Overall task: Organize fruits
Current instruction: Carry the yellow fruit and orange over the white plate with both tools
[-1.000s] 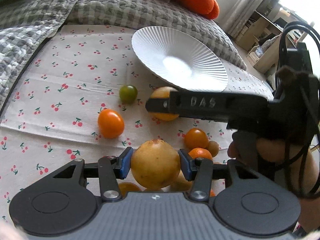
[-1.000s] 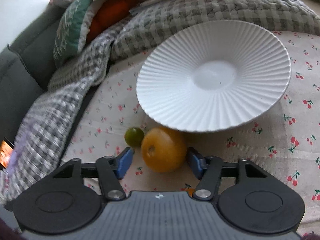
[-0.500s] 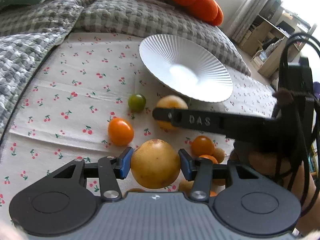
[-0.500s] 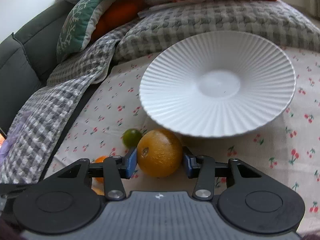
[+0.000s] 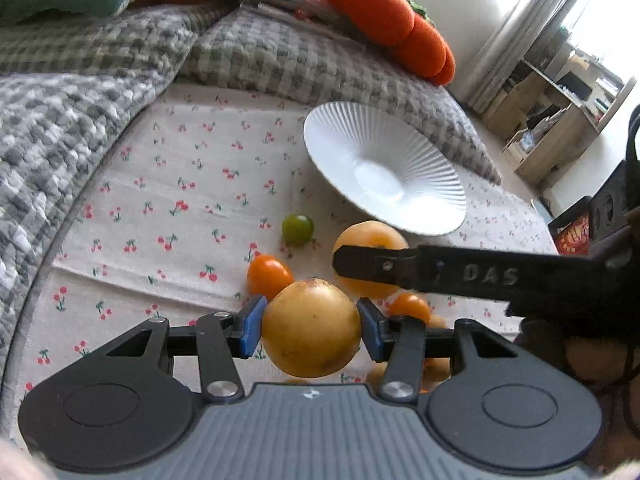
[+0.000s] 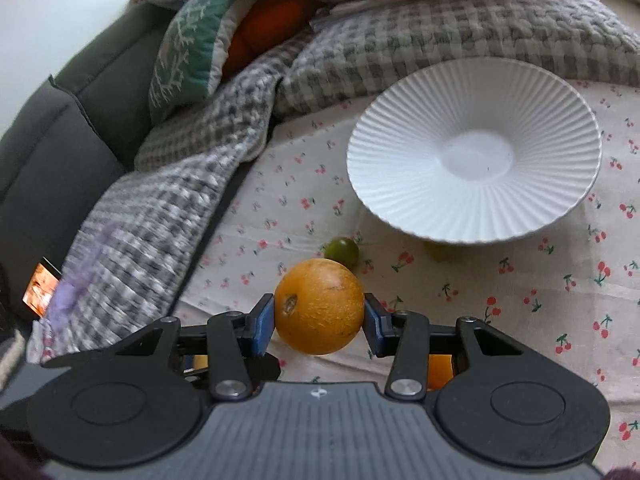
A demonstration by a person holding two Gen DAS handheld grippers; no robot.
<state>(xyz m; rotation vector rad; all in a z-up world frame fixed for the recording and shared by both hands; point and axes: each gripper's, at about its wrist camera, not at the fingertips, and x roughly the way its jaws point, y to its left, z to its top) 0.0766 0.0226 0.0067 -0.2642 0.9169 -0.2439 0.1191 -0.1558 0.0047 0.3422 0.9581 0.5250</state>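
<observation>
My left gripper (image 5: 311,334) is shut on a round yellow fruit (image 5: 308,320), held above the cherry-print cloth (image 5: 180,208). My right gripper (image 6: 319,322) is shut on an orange fruit (image 6: 320,300), lifted just off the cloth. In the left wrist view that fruit (image 5: 366,236) shows behind the right gripper's black finger (image 5: 400,266). The white ribbed plate (image 6: 400,152) stands beyond it with nothing in it; its rim (image 5: 332,136) lies at the far right of the cloth. A small green tomato (image 5: 297,229) and an orange tomato (image 5: 268,276) lie loose on the cloth.
More small orange fruits (image 5: 408,306) lie under the two grippers. A grey checked blanket (image 5: 100,92) and cushions (image 5: 384,20) border the cloth at the back and left. A dark sofa (image 6: 60,140) stands to the left. A person's hand (image 5: 592,356) holds the right gripper.
My right gripper's jaws closed on the orange fruit and lifted it off the cloth. My left gripper rose a little with the yellow fruit, so the plate looks farther away.
</observation>
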